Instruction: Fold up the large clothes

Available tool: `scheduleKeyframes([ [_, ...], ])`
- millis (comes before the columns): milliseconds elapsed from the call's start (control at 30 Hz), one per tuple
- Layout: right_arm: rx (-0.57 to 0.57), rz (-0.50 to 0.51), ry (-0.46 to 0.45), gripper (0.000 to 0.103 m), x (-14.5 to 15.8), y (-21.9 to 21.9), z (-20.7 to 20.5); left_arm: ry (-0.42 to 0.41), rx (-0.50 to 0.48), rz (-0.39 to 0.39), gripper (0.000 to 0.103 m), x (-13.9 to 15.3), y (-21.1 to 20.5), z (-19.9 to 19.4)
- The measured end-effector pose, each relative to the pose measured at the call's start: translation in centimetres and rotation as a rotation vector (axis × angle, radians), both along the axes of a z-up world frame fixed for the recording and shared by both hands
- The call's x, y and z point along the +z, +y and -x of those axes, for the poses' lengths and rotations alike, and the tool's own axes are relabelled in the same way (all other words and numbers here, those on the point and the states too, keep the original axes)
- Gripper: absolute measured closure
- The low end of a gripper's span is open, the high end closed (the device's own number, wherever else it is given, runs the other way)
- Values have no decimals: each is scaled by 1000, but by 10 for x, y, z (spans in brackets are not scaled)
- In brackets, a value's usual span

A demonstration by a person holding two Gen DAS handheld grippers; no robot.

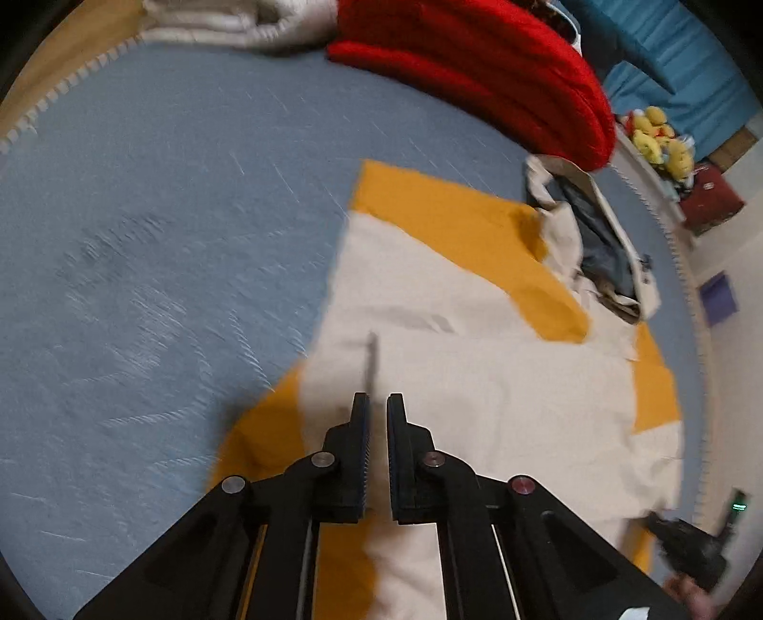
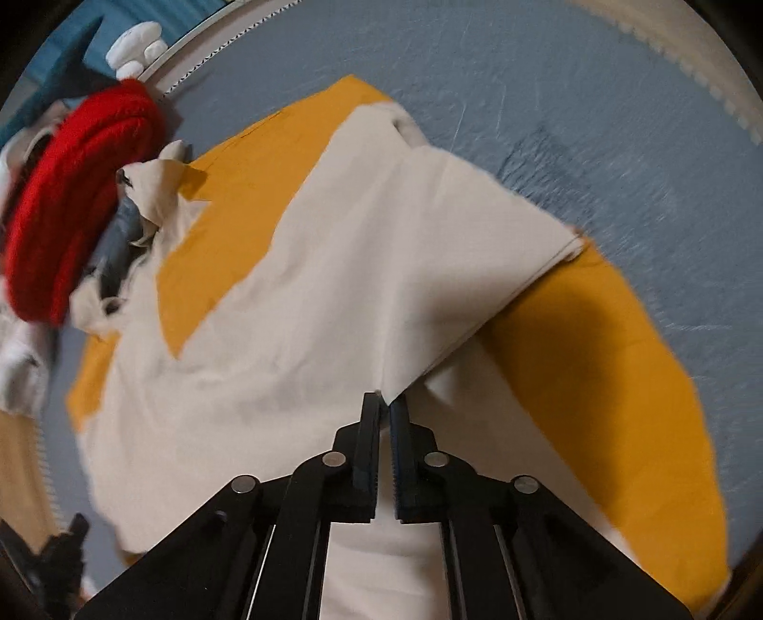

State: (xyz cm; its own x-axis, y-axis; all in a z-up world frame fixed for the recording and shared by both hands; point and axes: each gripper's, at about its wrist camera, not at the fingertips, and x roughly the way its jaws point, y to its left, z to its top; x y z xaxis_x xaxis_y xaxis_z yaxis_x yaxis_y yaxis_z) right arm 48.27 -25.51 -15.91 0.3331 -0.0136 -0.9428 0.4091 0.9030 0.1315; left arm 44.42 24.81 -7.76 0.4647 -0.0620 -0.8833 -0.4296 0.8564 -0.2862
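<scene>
A large cream and mustard-yellow garment (image 1: 467, 362) lies spread on a blue-grey bed cover (image 1: 167, 238). My left gripper (image 1: 377, 405) hovers over its cream part, jaws a narrow gap apart with only a thin dark sliver ahead of the tips; I cannot tell if cloth is pinched. My right gripper (image 2: 385, 405) is shut on a cream edge of the garment (image 2: 372, 267) and lifts a fold of it above the yellow part (image 2: 596, 362). The garment's collar (image 2: 143, 200) lies crumpled at the far left.
A folded red knit (image 1: 500, 71) lies at the bed's far side, also in the right wrist view (image 2: 71, 200). White bedding (image 1: 238, 19) sits beyond. Yellow plush toys (image 1: 660, 138) and blue furniture (image 1: 667, 57) stand off the bed. The other gripper shows at the lower right (image 1: 691, 548).
</scene>
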Motion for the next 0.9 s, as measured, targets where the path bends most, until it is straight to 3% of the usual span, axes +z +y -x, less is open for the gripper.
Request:
scheduleKeyframes([
  [100, 10, 133, -51, 93, 20, 12, 10, -83, -77, -88, 96, 23, -14, 0],
  [200, 70, 183, -135, 87, 41, 29, 15, -94, -173, -35, 85, 20, -28, -3],
  [233, 88, 189, -161, 85, 45, 34, 15, -77, -213, -3, 83, 12, -35, -5],
  [300, 164, 187, -221, 69, 51, 43, 9, -19, -246, 27, 83, -6, -44, -9],
  [400, 255, 98, -188, 59, 37, 46, -8, 104, -269, 47, 82, -37, -48, -11],
  [467, 269, 48, -86, 59, 16, 42, -17, 162, -245, 34, 82, -52, -42, -10],
  [567, 257, 28, 72, 59, -15, 33, -22, 177, -208, -12, 82, -49, -34, -8],
  [600, 247, 18, 87, 59, -19, 29, -20, 167, -204, -11, 82, -45, -32, -8],
  [733, 259, 31, 67, 59, -9, 32, -20, 112, -144, 43, 77, -31, -11, -2],
  [800, 279, 32, 27, 59, 2, 37, -20, 134, -104, 49, 70, -35, 1, 2],
  [900, 318, 61, -27, 59, 17, 44, -18, 169, -72, 61, 69, -45, 9, 7],
])
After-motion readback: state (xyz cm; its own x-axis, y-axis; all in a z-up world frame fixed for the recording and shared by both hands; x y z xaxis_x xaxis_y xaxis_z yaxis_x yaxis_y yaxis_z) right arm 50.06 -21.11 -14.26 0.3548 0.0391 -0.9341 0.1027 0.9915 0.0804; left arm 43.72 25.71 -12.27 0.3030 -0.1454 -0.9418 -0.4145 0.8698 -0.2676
